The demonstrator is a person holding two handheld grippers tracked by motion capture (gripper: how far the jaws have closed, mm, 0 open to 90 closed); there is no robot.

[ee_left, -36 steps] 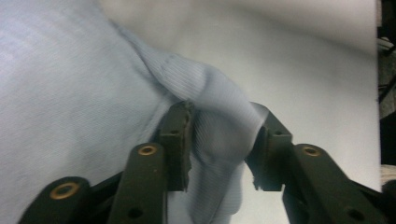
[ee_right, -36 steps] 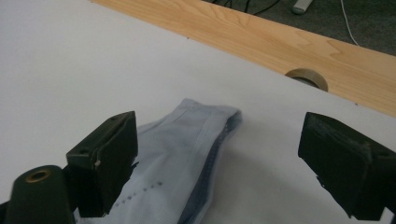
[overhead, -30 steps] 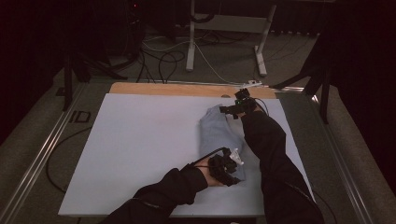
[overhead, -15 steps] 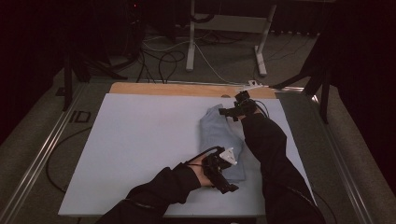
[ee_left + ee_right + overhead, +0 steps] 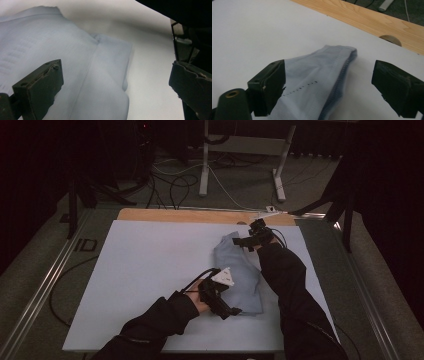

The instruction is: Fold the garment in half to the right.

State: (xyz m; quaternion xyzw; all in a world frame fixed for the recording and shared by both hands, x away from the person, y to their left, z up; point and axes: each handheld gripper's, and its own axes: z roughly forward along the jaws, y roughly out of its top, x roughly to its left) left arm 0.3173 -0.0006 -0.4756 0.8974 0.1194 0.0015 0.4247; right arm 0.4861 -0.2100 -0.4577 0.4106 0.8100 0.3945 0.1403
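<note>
The white table (image 5: 150, 270) carries a single pale blue garment (image 5: 240, 270), which lies folded into a long narrow bundle in the right half of the table, running from near the far wooden edge (image 5: 200, 216) back toward the near edge. The work in hand looks like folding this garment, and by how it lies, most of that is done: the cloth is already doubled over itself, with stacked layers showing along one side in the right gripper view and a seam and a small flap lying flat in the left gripper view.

The left gripper (image 5: 231, 312) sits at the near end of the bundle, tilted low over the cloth. Its jaws have just been opening and now stand wide apart; the garment (image 5: 75, 62) lies beneath and between them, but the pads do not press on it, so nothing is held.

The right gripper (image 5: 243, 243) hovers at the far end of the bundle, close to the wooden edge. Its jaws are also spread wide, one on each side of the garment's ribbed end (image 5: 329, 70), with clear gaps to the cloth, so it grips nothing either.

What is left, I judge, is little: perhaps one more fold across the length, or a smoothing of the near flap.
</note>
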